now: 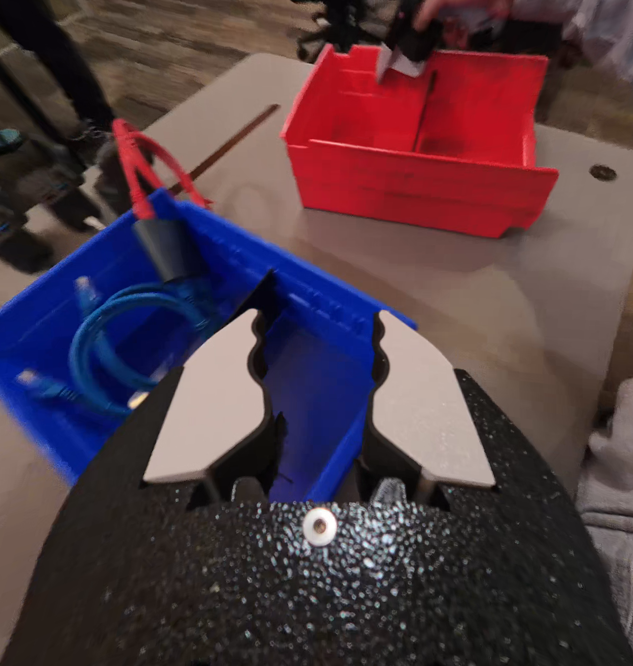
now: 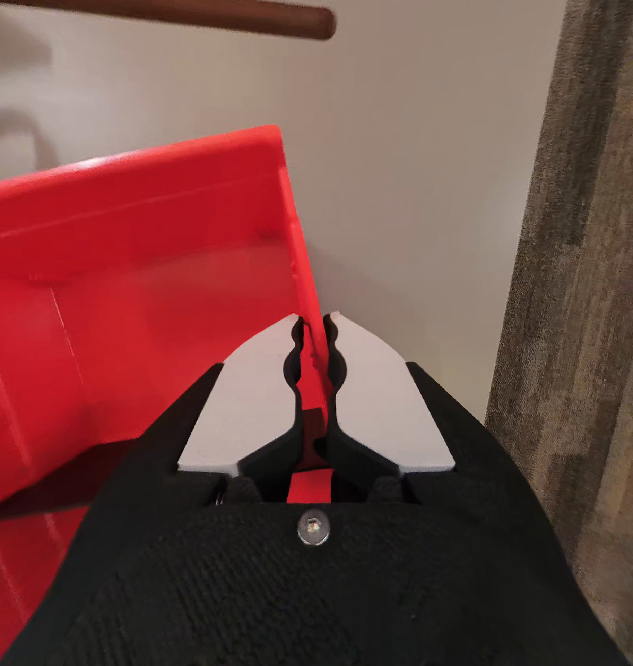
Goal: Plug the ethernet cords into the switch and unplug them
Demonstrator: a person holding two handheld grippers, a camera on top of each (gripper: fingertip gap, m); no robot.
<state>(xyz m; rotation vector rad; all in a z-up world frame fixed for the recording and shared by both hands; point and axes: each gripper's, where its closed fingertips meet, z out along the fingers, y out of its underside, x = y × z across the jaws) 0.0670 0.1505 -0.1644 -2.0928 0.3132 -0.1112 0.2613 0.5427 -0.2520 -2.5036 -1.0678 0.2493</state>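
Left wrist view: the left gripper [image 1: 317,317] hangs with its jaws spread wide and nothing between them, poised over the right-hand compartment of the blue bin [image 1: 318,306]. A black divider [image 1: 263,292] splits that bin; in the far compartment a coiled blue network cable [image 1: 102,346] lies on the bottom. At the bin's far corner a red cable [image 1: 142,169] loops over the rim beside a dark cone-shaped piece [image 1: 167,248]. Beyond, well apart on the beige table [image 1: 452,306], sits the red bin [image 1: 408,187], and there the right gripper [image 1: 401,63] shows at its far wall, blurred.

Right wrist view: the right gripper [image 2: 313,317] is pinching the red bin [image 2: 145,270], its fingers nearly together on the thin side wall, one inside and one outside. Table surface [image 2: 398,162] lies past it, a brown slot [image 2: 236,18] at the top, carpet [image 2: 578,288] to the right.
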